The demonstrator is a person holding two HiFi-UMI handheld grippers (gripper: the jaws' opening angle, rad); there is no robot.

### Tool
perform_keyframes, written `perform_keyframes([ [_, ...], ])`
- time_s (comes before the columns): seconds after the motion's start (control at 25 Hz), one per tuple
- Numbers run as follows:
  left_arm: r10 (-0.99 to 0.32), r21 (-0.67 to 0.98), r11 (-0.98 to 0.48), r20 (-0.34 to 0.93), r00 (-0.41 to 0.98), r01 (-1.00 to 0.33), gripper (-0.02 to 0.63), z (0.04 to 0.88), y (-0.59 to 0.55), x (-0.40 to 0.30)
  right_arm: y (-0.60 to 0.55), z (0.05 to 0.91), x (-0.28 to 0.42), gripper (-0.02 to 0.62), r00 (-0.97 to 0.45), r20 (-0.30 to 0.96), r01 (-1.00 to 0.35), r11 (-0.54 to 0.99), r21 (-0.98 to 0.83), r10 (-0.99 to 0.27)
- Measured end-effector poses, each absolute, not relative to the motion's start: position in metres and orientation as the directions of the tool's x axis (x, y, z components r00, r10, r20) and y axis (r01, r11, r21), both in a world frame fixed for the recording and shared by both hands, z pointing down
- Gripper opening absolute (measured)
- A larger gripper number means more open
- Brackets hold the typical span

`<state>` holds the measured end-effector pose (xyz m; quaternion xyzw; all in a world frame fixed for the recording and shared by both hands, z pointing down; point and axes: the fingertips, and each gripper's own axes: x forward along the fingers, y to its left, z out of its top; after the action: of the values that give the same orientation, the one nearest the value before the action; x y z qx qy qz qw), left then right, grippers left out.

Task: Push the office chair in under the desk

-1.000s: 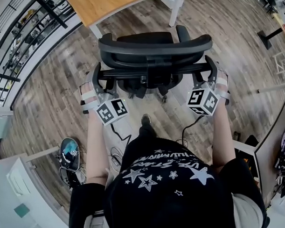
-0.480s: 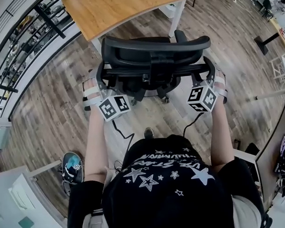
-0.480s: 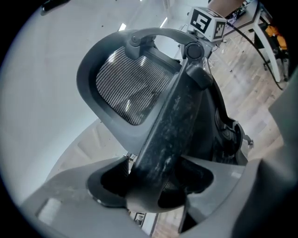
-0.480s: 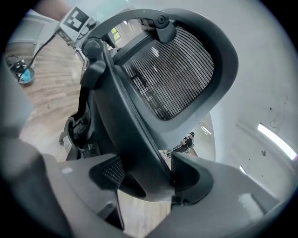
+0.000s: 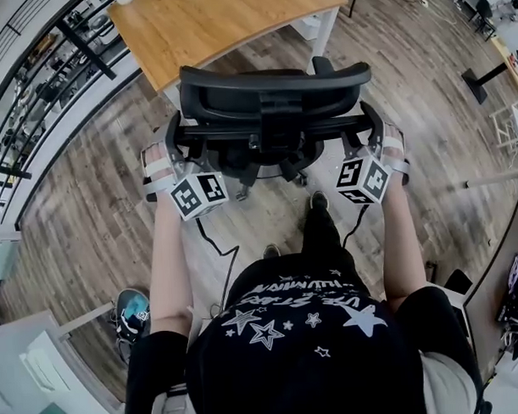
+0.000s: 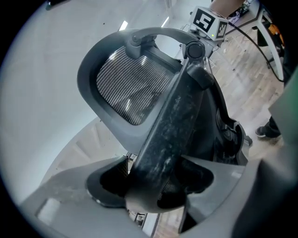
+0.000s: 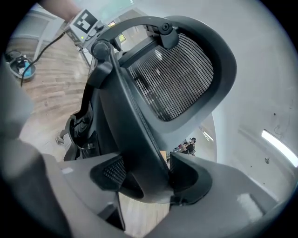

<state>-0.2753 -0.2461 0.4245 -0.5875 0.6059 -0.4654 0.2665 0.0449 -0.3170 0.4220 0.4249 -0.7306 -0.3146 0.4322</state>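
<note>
Close in front of the person, the left gripper [image 6: 153, 183] has its fingers clamped on the back frame of the black mesh-backed office chair [image 5: 272, 91]. The right gripper's [image 7: 145, 179] fingers are closing on the frame's other side. Just beyond the chair lies the curved edge of the light wooden tabletop [image 5: 210, 25], with open plank floor [image 5: 89, 191] on both sides.

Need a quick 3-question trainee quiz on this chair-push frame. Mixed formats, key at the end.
1. Multiple choice: what is between the left gripper's jaws? A) a shoe B) a side bar of the office chair C) nothing
2. True or false: the person stands between the office chair and the wooden desk.
3. Fill in: the chair's backrest panel is black ____.
Key: 1 B, the jaws clamp the bar. 2 False, the chair is between the person and the desk. 3 mesh.
</note>
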Motion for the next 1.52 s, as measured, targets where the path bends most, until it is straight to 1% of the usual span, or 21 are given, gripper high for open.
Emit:
perform_keyframes([
  [0.16,-0.956,-0.873,-0.105,0.221,-0.195,-0.475,0.310,0.422,-0.279,-0.268,-0.366,0.424,0.048,0.272,-0.284,0.377,-0.328,0.459,0.826,-0.882],
  [0.72,-0.928,-0.866,-0.020,0.202,-0.313,-0.500,0.310,0.427,-0.279,-0.266,-0.412,0.425,0.033,0.272,-0.377,0.368,-0.257,0.478,0.840,-0.850],
  [0.96,-0.897,-0.866,-0.018,0.234,-0.374,-0.500,0.310,0.426,-0.322,-0.259,-0.479,0.423,0.029,0.273,-0.429,0.374,-0.227,0.498,0.837,-0.823],
  [1.24,-0.868,-0.879,0.012,0.228,-0.441,-0.477,0.310,0.429,-0.356,-0.249,-0.542,0.427,0.022,0.273,-0.487,0.360,-0.188,0.498,0.847,-0.796],
  [1.52,-0.846,-0.877,0.016,0.244,-0.474,-0.480,0.310,0.430,-0.405,-0.249,-0.611,0.428,0.009,0.272,-0.499,0.371,-0.150,0.500,0.853,-0.783],
])
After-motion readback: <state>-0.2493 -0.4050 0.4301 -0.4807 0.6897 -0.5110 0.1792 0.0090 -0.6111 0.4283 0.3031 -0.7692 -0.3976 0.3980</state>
